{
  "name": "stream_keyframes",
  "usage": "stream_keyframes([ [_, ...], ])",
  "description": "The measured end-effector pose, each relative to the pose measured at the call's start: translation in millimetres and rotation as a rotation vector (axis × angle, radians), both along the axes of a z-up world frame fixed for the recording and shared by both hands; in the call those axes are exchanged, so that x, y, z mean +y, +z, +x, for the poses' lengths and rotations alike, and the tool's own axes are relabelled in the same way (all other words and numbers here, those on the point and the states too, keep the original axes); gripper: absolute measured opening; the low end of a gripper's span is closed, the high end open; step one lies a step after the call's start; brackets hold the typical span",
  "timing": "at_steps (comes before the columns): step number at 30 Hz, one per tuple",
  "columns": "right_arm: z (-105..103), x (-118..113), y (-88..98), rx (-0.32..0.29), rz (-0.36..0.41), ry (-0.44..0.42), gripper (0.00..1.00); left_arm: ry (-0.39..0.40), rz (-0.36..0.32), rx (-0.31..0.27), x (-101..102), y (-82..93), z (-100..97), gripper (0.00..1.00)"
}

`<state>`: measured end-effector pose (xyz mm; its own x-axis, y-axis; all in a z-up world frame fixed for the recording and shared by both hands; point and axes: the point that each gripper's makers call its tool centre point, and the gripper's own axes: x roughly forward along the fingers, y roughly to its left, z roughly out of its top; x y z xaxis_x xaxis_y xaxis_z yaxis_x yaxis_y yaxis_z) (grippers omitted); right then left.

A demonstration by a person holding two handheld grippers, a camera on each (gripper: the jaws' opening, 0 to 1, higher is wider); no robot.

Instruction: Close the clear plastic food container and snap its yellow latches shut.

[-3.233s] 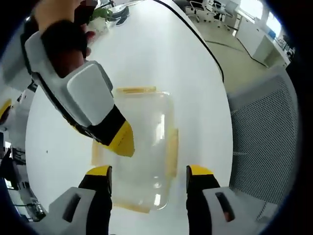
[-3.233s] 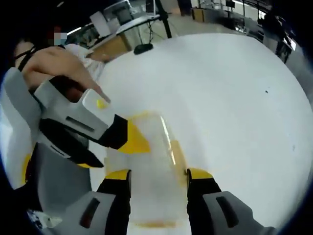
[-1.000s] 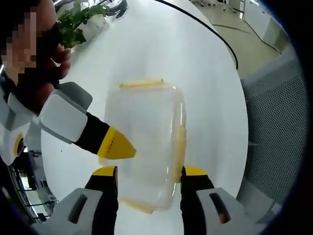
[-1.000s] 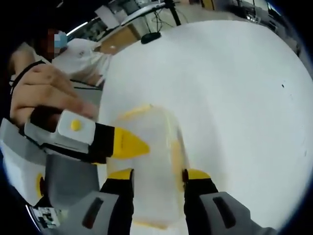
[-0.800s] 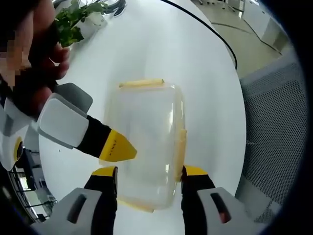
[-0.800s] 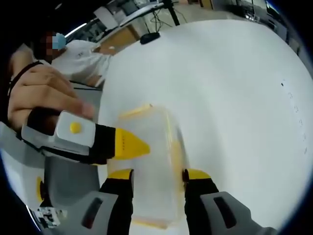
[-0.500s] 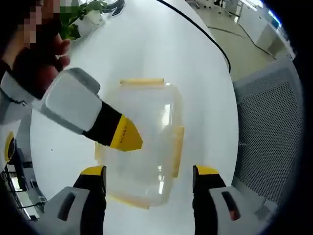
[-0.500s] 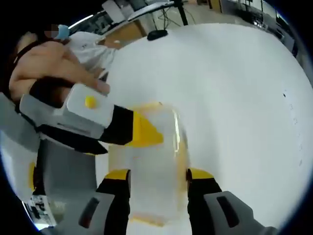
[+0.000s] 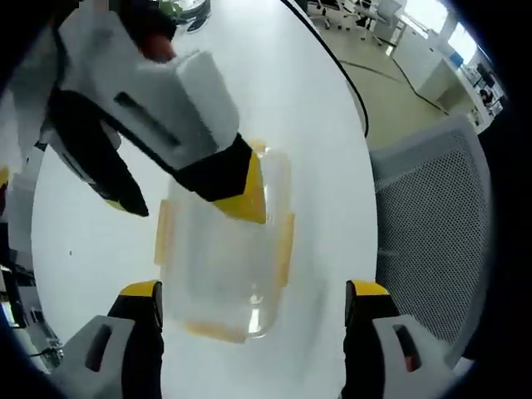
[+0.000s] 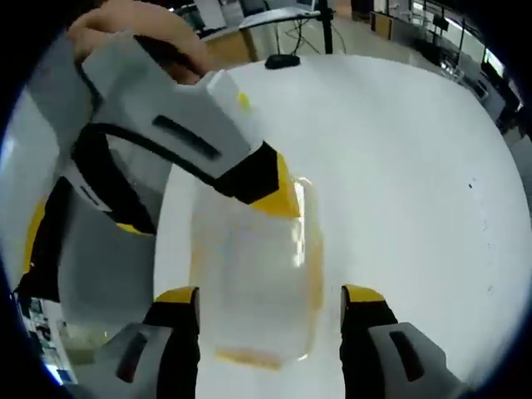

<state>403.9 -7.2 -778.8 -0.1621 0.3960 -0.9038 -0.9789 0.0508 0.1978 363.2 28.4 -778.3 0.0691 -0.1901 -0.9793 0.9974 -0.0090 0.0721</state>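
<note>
Left tongs (image 9: 253,291) and right tongs (image 10: 270,293) gape wide, holding nothing, above the container (image 9: 223,249) on the tabletop (image 9: 316,108).

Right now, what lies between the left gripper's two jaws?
In the left gripper view, the clear container on the white table lies between them, with the right gripper's yellow tip above its lid.

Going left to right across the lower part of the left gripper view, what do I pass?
Left claw's left jaw → clear container → yellow side latch → bare white table → left claw's right jaw → grey mesh chair.
</note>
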Motion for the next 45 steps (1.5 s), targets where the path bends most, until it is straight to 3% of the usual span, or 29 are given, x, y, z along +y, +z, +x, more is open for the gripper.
stream_keyframes([
  [10, -5.7, -10.6, 4.4, -0.063, 0.032, -0.007, 0.76, -0.017, -0.017, -0.023, 8.6, 4.1, 12.7, 0.9],
  [19, -12.3, -15.4, 1.6, -0.082, 0.039, -0.021, 0.82, -0.034, -0.026, -0.017, 9.6, 0.8, 23.5, 0.92],
  [26, -18.8, -17.5, -5.9, -0.079, 0.031, -0.018, 0.83, -0.072, -0.011, -0.014, 12.4, -10.4, 28.8, 0.92],
  [32, -18.6, -20.9, -15.2, -0.121, 0.002, 0.005, 0.83, -0.076, 0.009, -0.001, 16.6, -20.0, 28.0, 0.92],
  [36, -16.6, -24.4, -19.9, -0.144, -0.01, 0.011, 0.83, -0.095, 0.008, -0.023, 17.6, -24.3, 33.1, 0.93],
  [45, -23.1, -27.1, -30.7, -0.118, -0.024, 0.003, 0.84, -0.117, 0.033, -0.011, 21.5, -34.1, 29.6, 0.91],
])
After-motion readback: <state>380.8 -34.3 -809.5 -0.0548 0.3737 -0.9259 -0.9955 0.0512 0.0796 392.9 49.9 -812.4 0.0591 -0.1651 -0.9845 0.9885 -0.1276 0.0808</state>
